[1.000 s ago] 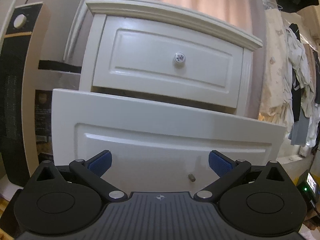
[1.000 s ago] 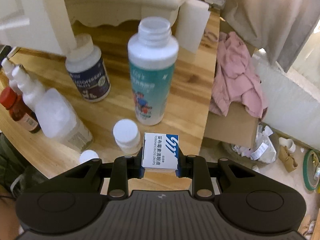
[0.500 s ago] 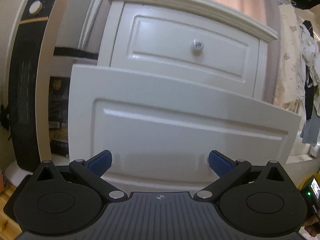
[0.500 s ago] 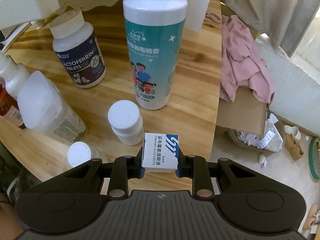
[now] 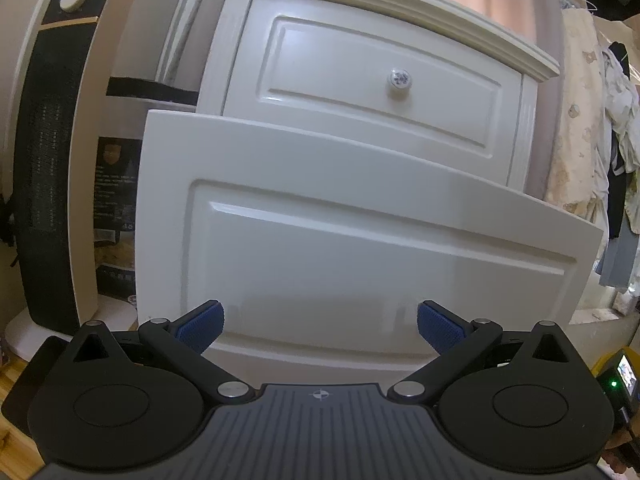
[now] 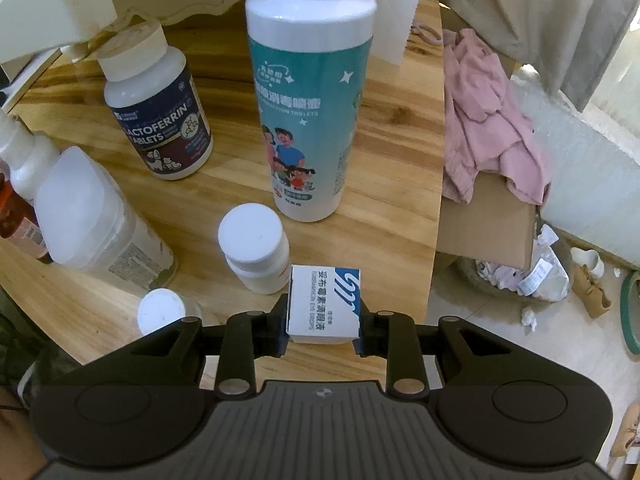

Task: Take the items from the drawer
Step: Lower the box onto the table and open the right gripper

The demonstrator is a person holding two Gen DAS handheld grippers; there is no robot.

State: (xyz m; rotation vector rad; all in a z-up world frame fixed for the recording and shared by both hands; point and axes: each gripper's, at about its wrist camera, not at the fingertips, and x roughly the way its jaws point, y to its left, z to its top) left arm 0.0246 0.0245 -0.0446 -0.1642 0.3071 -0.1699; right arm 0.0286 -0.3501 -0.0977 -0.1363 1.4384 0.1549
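The eye drops box [image 6: 325, 305], white with a blue corner and printed text, sits pinched between the two fingers of the right gripper [image 6: 324, 320], just above the near right part of the wooden tabletop [image 6: 400, 160]. Whether its underside touches the wood cannot be told. Just left of the box stands a small white-capped bottle [image 6: 254, 248], and nearer and further left a second white cap [image 6: 161, 311] shows. Beyond the box stands a tall teal-labelled bottle [image 6: 310, 120] with its neck uncapped; to its left is a dark-labelled tablets bottle [image 6: 160, 120], and at the far left a translucent jug [image 6: 92, 216]. Off the table's right edge a pink cloth [image 6: 492, 120] lies over a cardboard box [image 6: 488, 220].

The left gripper [image 5: 320, 322] has its blue-padded fingers spread wide with nothing between them, facing the pulled-out lower drawer [image 5: 360, 248] of a white nightstand. Above it the upper drawer [image 5: 380, 76] is closed, with a round knob [image 5: 399, 79]. A tall heater [image 5: 52, 160] stands to the left.
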